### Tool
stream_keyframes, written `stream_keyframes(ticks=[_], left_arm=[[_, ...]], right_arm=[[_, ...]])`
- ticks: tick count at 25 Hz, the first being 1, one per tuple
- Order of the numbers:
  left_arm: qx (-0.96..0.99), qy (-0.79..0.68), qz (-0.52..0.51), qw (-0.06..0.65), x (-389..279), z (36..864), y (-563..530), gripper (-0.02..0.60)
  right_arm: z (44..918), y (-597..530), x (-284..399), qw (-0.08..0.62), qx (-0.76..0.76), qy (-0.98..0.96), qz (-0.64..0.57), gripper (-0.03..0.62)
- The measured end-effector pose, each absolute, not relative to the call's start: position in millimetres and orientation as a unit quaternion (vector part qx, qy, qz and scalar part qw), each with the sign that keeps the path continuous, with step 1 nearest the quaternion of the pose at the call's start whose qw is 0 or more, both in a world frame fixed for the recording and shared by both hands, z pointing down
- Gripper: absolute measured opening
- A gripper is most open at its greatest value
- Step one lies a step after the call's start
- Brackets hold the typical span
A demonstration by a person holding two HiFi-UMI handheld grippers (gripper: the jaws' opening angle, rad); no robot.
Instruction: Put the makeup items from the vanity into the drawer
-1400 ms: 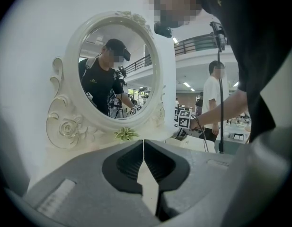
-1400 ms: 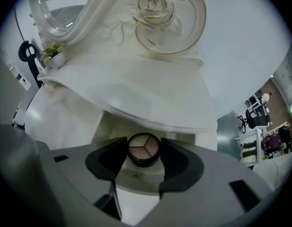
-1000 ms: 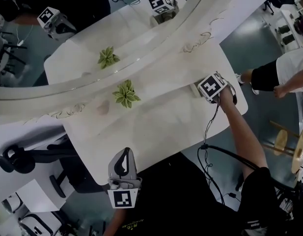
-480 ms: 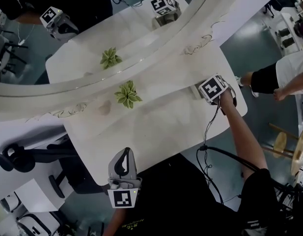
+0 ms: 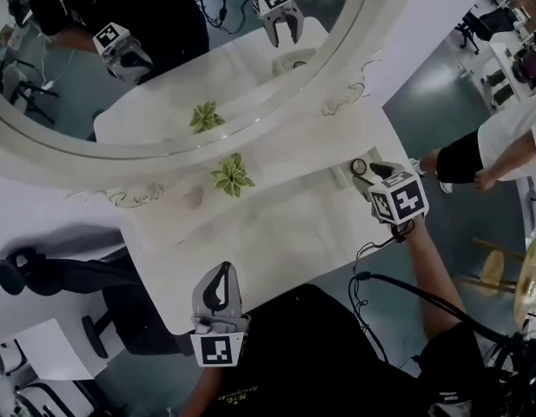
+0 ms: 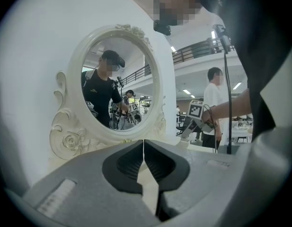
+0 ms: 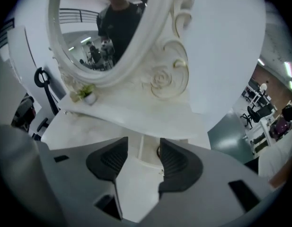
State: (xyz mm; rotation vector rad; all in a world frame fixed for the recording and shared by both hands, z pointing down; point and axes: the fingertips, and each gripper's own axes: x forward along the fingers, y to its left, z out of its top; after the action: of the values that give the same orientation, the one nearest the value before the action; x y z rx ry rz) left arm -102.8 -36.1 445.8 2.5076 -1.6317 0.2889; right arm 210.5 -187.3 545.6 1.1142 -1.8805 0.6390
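Overhead, the head view alone takes in the whole smooth white vanity top (image 5: 268, 233) and both grippers. The left gripper (image 5: 220, 272) sits at the edge farthest from the oval mirror (image 5: 207, 59), and the right gripper (image 5: 378, 175) is raised near the mirror's right end. The makeup items lie there, just in front of the mirror frame: a small white box (image 5: 344, 177) and, right beside it, a round compact (image 5: 359, 167) with a dark rim. Only the right gripper view looks down on them through its jaws. Those jaws have just been closing but stand apart, their ribbed dark pads pressing on nothing. One edge of the box runs toward the mirror; its long side I cannot make out. That view also shows the frame's carved rose and scrolls, and a leafy green plant (image 5: 231, 174) in a pale pot. The left gripper view shows its jaws meeting at the tips, empty, with the mirror upright ahead.
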Motion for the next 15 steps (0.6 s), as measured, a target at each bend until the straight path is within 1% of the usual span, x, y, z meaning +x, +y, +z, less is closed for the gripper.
stream_keyframes(ticks=[2, 5, 8, 10, 12, 13, 15], left_arm=[[0.832, -0.544, 0.092, 0.060, -104, 438, -32, 0.021], [0.834, -0.545, 0.079, 0.033, -106, 424, -29, 0.021], [0.834, -0.547, 0.065, 0.017, -107, 411, -24, 0.021], [0.834, -0.549, 0.060, 0.014, -107, 405, -19, 0.023], [0.833, -0.550, 0.052, 0.008, -107, 398, -14, 0.021], [0.833, -0.551, 0.046, 0.003, -107, 394, -12, 0.021], [0.832, -0.553, 0.038, -0.005, -108, 387, -7, 0.021]], right_arm=[[502, -180, 193, 0.362, 0.456, -0.783, 0.219, 0.210], [426, -164, 165, 0.245, 0.475, -0.833, 0.142, 0.207], [359, -132, 145, 0.116, 0.486, -0.866, 0.033, 0.142], [328, -104, 140, 0.044, 0.495, -0.867, -0.035, 0.101], [315, -77, 139, 0.001, 0.511, -0.857, -0.070, 0.091], [314, -66, 138, -0.011, 0.520, -0.850, -0.078, 0.067], [315, -45, 134, -0.028, 0.528, -0.844, -0.083, 0.039]])
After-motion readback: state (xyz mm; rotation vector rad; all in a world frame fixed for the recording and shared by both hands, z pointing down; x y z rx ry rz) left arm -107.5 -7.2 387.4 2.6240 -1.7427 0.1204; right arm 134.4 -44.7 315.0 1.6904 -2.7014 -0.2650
